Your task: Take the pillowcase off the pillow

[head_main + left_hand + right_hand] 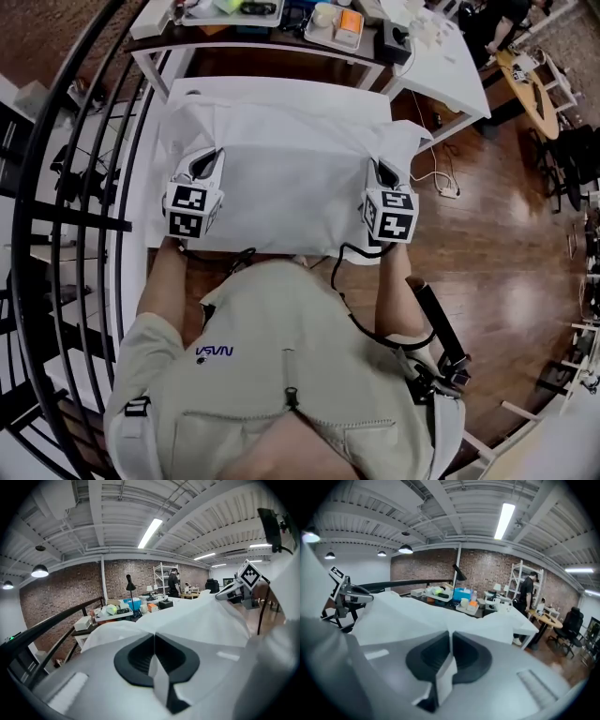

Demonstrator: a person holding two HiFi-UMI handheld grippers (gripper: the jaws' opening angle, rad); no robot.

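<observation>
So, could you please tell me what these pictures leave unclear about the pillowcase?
- Pillow: no view shows it, only the pillowcase.
- Pillowcase's opening: head view, white cloth on white table, near corners under the left gripper and right gripper.
- Depth of cloth pinched: both gripper views, shut jaws cover it.

The pillowcase [281,178] is plain white, like the counter [281,86]. The left tongs [204,164] and right tongs [382,173] are grey with black pads and black-and-white square patterns. The floor [497,234] is brown wood, the wall [61,592] red-brown brick, and the railing [74,609] black.
</observation>
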